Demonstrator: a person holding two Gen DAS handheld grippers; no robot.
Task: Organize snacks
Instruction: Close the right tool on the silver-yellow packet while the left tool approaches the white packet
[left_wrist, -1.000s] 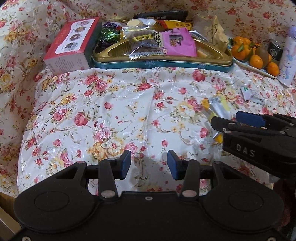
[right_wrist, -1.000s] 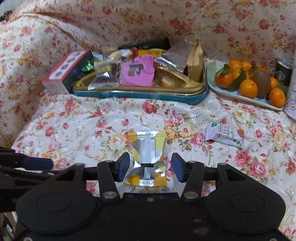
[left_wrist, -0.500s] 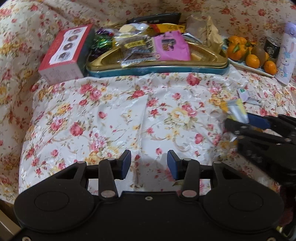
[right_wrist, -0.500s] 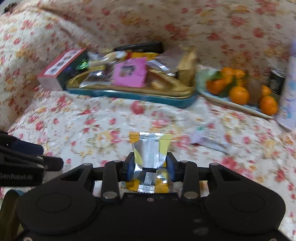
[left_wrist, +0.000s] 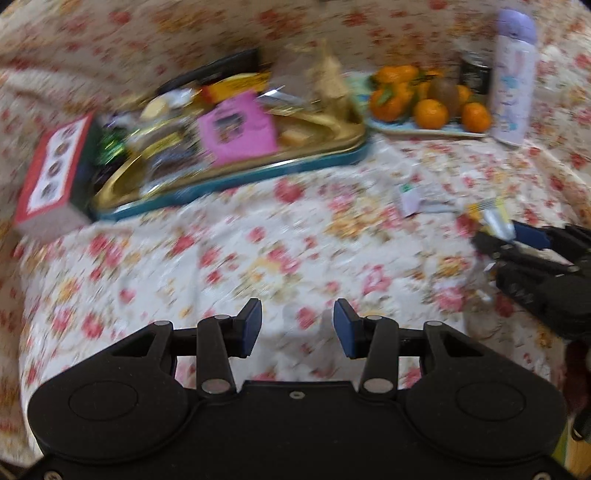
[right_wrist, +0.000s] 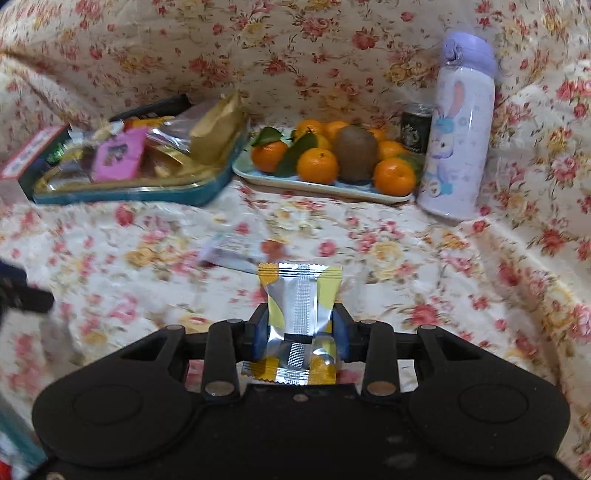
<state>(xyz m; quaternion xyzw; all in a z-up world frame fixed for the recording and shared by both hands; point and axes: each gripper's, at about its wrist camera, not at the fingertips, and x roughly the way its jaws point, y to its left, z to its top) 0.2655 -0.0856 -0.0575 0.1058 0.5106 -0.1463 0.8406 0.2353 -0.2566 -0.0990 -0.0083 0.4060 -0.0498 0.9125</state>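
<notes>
Right claw (right_wrist: 300, 336) has just closed and is clenched on the silver-and-yellow snack packet (right_wrist: 300, 295), held upright above the floral-covered bench (right_wrist: 406, 258). Left claw (left_wrist: 297, 328) stands released, nothing between its pads. The gold snack tray (right_wrist: 122, 186) sits at the bench's far left, a small white packet (right_wrist: 231, 251) loose before it.

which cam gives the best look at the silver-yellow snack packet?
Right wrist. The silver-yellow snack packet sits centred and sharp, clamped between the right gripper pads. In the left wrist view only its blurred tip shows at the right edge, sticking out of that gripper.
</notes>
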